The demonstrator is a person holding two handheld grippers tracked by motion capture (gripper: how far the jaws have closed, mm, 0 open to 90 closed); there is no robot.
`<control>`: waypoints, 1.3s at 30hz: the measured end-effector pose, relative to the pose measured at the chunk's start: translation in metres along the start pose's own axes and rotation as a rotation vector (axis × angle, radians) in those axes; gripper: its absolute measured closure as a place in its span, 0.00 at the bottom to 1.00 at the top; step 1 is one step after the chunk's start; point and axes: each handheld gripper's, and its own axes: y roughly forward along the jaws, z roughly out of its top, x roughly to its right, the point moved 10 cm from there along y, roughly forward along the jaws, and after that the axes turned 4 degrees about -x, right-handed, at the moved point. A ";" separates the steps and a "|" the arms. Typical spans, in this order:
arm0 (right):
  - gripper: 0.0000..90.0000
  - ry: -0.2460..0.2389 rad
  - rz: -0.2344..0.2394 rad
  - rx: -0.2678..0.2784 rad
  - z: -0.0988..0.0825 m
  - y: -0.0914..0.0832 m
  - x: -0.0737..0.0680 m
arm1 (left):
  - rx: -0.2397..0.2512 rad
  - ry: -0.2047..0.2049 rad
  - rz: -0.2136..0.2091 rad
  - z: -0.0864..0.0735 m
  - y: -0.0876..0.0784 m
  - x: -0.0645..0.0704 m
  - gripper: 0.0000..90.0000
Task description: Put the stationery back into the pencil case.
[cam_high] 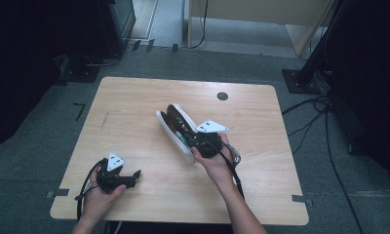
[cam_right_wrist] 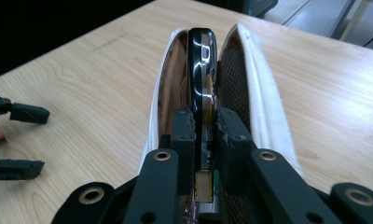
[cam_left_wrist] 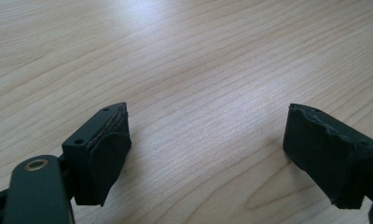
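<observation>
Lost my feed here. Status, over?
Right gripper shut on black glossy item inside open white case. Left gripper open over bare table. Nothing in the way.

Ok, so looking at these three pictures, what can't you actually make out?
- What the shiny black object is: in the right gripper view the white case walls and the right gripper cover most of it.
- The same object in the high view: too small, behind the hand.
- The case's closure: its lower end is cut off by the right gripper view's bottom edge.
- The left gripper body: cut off in its own view.
</observation>
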 end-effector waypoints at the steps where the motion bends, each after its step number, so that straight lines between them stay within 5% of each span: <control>1: 0.87 -0.001 -0.007 -0.011 -0.001 0.003 -0.001 | -0.001 0.001 0.000 0.000 0.000 0.000 0.17; 17: 0.87 0.013 -0.043 -0.145 -0.022 0.039 0.002 | 0.000 -0.001 -0.001 0.000 0.000 0.000 0.17; 24: 0.87 0.004 -0.068 -0.166 -0.025 0.044 0.003 | 0.000 -0.001 -0.001 0.000 0.000 0.000 0.17; 39: 0.86 0.039 -0.026 -0.190 -0.029 0.045 0.003 | 0.000 -0.001 -0.001 0.000 0.000 0.000 0.17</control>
